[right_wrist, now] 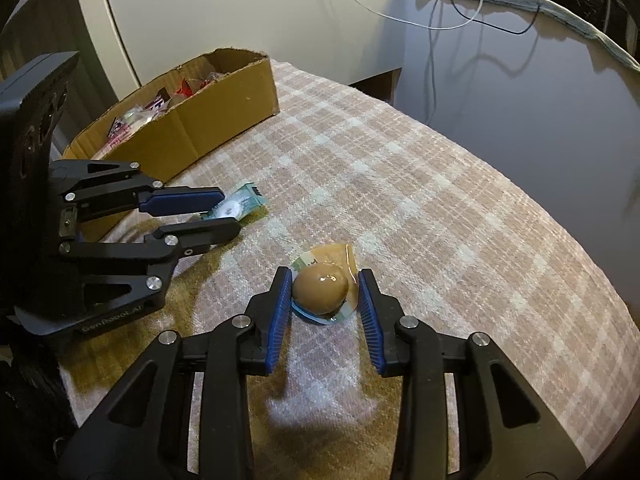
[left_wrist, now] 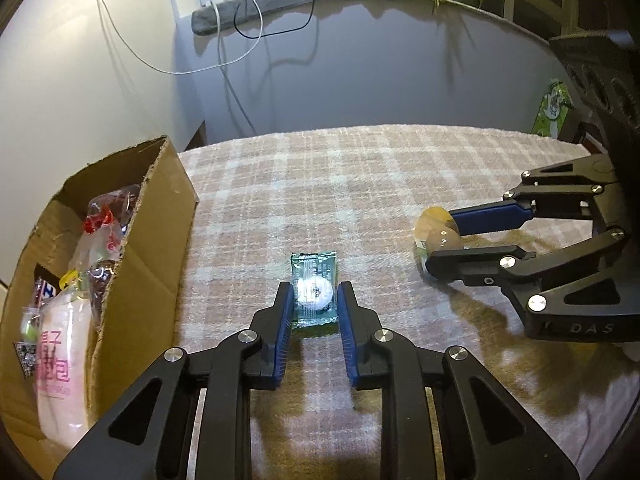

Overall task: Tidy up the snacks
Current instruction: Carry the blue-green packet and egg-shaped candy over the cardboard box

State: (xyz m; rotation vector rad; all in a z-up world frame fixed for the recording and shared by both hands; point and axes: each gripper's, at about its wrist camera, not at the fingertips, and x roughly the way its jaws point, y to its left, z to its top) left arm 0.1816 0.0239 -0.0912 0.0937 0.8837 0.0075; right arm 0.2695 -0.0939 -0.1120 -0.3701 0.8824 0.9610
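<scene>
A small green snack packet with a white round piece inside lies on the plaid cloth. My left gripper is open with its fingers on either side of the packet, close to its edges. The packet and left gripper also show in the right wrist view. A vacuum-packed brown egg lies further right. My right gripper is open around it, with a small gap on each side. In the left wrist view the egg sits between the right gripper's fingers.
An open cardboard box with several wrapped snacks stands at the table's left; it also shows in the right wrist view. A green carton stands at the far right edge. Cables hang on the wall behind.
</scene>
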